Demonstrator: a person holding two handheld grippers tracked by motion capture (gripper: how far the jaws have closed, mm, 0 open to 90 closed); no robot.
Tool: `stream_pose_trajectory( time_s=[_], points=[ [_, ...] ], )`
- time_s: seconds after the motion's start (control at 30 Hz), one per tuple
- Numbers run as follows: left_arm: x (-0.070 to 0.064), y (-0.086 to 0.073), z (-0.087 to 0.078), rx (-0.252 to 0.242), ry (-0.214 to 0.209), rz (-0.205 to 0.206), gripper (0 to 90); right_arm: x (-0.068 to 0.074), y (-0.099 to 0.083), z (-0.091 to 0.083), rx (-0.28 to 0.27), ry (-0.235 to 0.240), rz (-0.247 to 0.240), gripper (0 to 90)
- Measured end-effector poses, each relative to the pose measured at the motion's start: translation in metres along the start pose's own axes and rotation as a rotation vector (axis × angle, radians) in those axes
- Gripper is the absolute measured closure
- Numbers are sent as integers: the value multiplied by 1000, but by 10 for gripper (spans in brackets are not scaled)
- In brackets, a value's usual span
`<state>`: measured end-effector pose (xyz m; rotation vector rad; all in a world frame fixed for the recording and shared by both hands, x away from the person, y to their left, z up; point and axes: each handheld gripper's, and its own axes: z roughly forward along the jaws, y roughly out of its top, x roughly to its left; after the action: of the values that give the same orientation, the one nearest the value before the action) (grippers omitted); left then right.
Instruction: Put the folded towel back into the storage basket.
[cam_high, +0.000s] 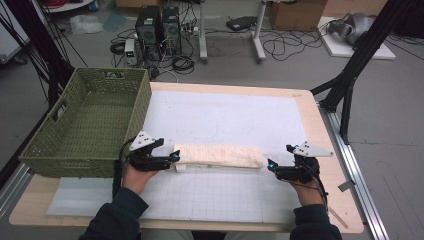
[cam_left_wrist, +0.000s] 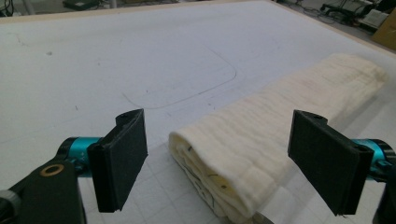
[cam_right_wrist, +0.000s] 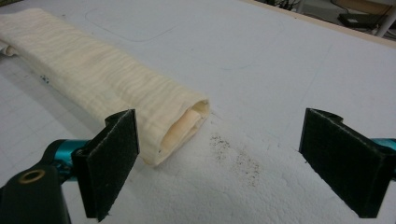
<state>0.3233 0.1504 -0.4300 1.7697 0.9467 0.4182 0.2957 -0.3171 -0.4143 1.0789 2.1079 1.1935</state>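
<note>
A cream towel (cam_high: 220, 156), folded into a long flat roll, lies across the white mat (cam_high: 225, 120) near the table's middle. My left gripper (cam_high: 176, 156) stands open at the towel's left end; in the left gripper view that end (cam_left_wrist: 224, 163) sits between the two black pads (cam_left_wrist: 122, 154), apart from both. My right gripper (cam_high: 270, 165) is open at the towel's right end. In the right gripper view the open folded end of the towel (cam_right_wrist: 182, 126) lies just ahead of the left pad (cam_right_wrist: 112, 158), with bare mat between the jaws.
A green woven basket (cam_high: 85, 125) stands at the table's left, close beside my left hand. Dark specks mark the mat (cam_right_wrist: 238, 158) by the towel's right end. The table's right edge (cam_high: 330, 150) runs near my right hand. Computers and cables lie on the floor beyond.
</note>
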Motion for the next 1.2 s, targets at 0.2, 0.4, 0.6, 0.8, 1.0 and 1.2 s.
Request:
stream_pose_trajectory(
  time_s=[0.2,0.4,0.6,0.8,1.0,1.2],
  points=[
    [-1,-4,6,62,-3,-26,252,-1,-2,-1,2,4,-4,113],
    [1,-8,11,123,3,-34,319,-1,-3,2,12,7,-5,114],
    [-2,-12,18,169,17,-27,345,1,-3,3,19,16,-11,114],
    [-9,-14,24,233,27,49,417,3,-3,5,28,26,-14,114],
    [-15,-15,25,261,-2,120,369,4,-4,7,36,33,-18,114],
    [-20,-14,25,277,9,128,395,4,-3,8,40,36,-16,114]
  ],
)
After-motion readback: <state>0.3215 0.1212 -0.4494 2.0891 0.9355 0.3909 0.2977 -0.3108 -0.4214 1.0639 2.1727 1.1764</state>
